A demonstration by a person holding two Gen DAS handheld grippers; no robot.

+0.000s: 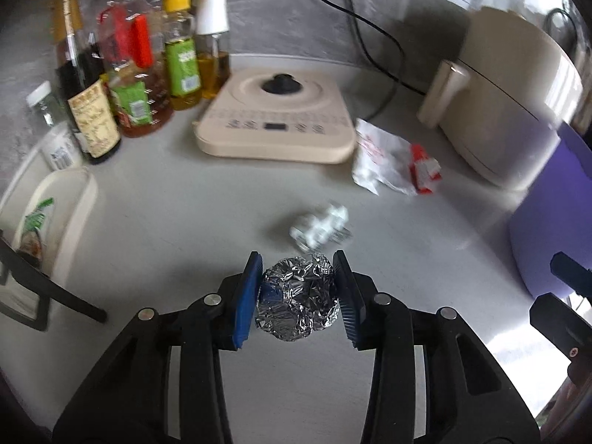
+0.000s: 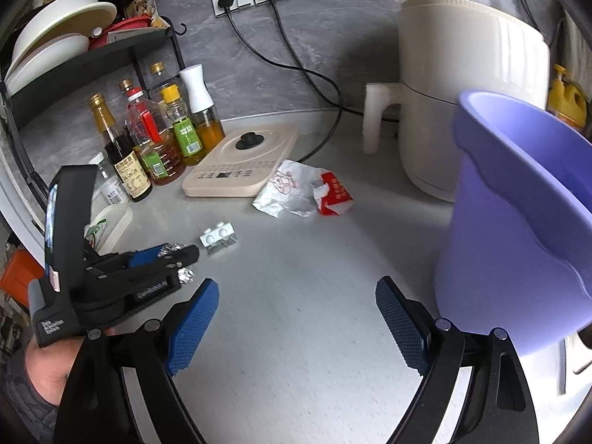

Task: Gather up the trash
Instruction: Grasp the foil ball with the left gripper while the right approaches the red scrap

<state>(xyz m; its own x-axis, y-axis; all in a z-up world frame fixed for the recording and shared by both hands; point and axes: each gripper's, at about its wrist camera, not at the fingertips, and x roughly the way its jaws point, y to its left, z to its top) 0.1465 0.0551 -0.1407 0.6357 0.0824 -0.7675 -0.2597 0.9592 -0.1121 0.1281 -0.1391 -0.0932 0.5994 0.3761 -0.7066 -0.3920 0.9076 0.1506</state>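
Foil ball [image 1: 298,298], crumpled aluminium, sat pinched between the blue pads of the left gripper [image 1: 299,296], jaws closed on it from both sides; it appeared held just off the grey countertop [image 1: 166,214], contact w/ surface could not be told. From the right wrist view the left gripper [image 2: 174,259] was seen side-on at left, foil [image 2: 184,274] showing between and below its fingers. Right gripper [image 2: 296,318] had jaws spread wide, nothing between pads, over bare counter. Purple bin [image 2: 518,222] stood at right, just beside right gripper's right finger; in left view only its edge [image 1: 547,222] showed. Other trash on counter: small white blister pack [image 2: 218,238] near the foil, blurred in left view [image 1: 320,227]; crumpled white wrapper [image 2: 288,194] and red-white carton scrap [image 2: 333,196] touching each other, in front of the beige induction cooker [image 2: 240,162]. White air fryer [image 2: 462,92] behind bin. Cluster of oil/sauce bottles [image 2: 155,140] at back left, dish rack [image 2: 74,37] above them.
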